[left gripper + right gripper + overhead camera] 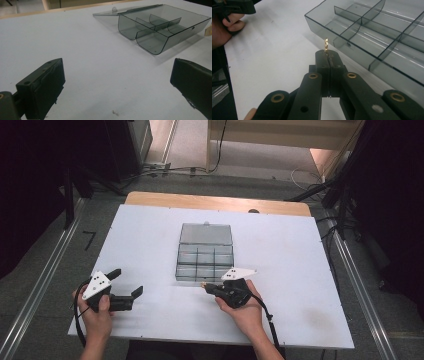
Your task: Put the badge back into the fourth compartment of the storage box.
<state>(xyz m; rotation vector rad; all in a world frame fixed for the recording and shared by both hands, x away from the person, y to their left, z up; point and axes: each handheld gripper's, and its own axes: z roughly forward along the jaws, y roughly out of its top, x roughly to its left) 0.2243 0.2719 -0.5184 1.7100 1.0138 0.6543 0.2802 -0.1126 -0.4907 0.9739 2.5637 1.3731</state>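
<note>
A smoky clear compartment box (205, 257) lies open in the middle of the white board, its lid (205, 233) folded back flat. The compartments (372, 32) look empty. My right gripper (206, 285) sits just off the box's near left corner. In the right gripper view its jaws (327, 54) are shut on a small thin brass-coloured piece (326, 45) that sticks out past the tips. My left gripper (127, 281) rests at the near left of the board, open with nothing between its jaws (117, 77). From there the box (160, 27) lies ahead to the right.
The white board (300, 270) lies on a wooden table whose far edge (215, 202) shows behind it. Metal rails (45, 280) run along both sides on the floor. Cables (305, 177) lie on the floor beyond the table. A hand (224, 27) holds the left gripper.
</note>
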